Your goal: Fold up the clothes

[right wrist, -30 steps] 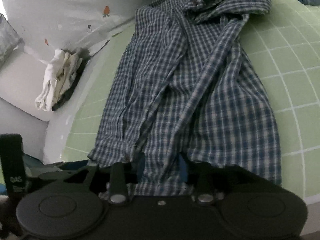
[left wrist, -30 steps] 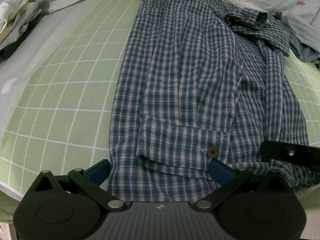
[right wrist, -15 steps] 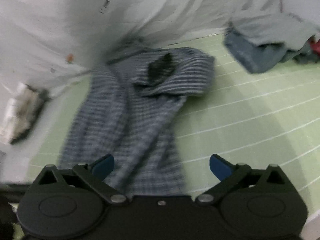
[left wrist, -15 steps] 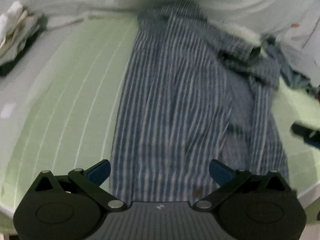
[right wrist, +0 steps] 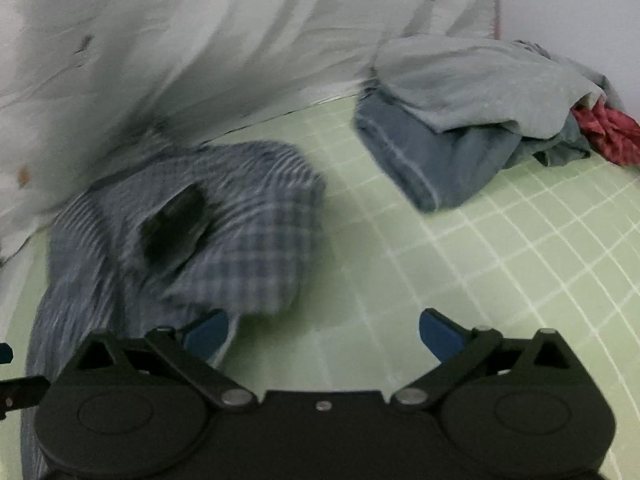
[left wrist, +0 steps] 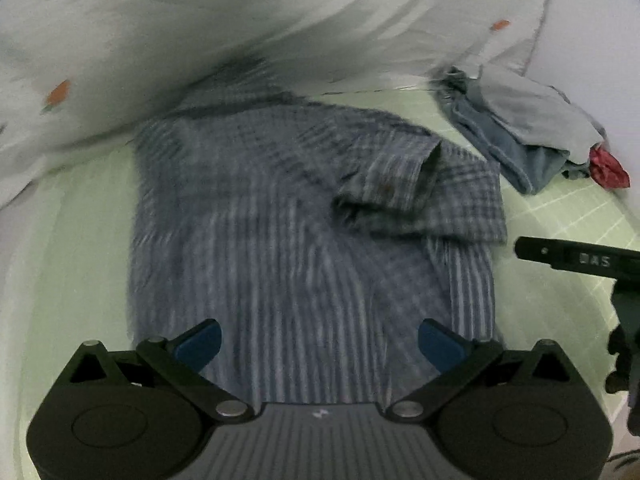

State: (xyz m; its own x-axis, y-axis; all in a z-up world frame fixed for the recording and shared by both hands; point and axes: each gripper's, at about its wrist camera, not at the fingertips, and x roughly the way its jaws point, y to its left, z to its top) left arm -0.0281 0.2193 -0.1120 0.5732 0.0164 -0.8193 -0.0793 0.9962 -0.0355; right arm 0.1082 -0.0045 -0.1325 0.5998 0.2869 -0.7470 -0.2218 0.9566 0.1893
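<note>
A blue plaid shirt [left wrist: 288,232] lies flat on the green checked sheet [left wrist: 72,240], a sleeve cuff [left wrist: 404,180] folded over its upper right. My left gripper [left wrist: 318,342] hovers open above the shirt's lower half, its blue fingertips wide apart and empty. The right wrist view shows the same shirt [right wrist: 240,232] at the left, with the cuff's dark opening on top. My right gripper [right wrist: 324,330] is open over bare sheet [right wrist: 500,260] just right of the shirt; its left fingertip [right wrist: 208,334] overlaps the shirt's edge. Both views are motion-blurred.
A pile of grey-blue clothes [right wrist: 472,128] with a red cloth [right wrist: 608,132] lies at the far right, also the pile [left wrist: 524,132] in the left view. A white quilt [left wrist: 200,40] with small orange prints rises behind. The other gripper's black body [left wrist: 580,260] juts in from the right.
The right gripper let go of the shirt's hem and opened wide. Both grippers moved forward toward the shirt's upper part, and the views tilted up to the quilt.
</note>
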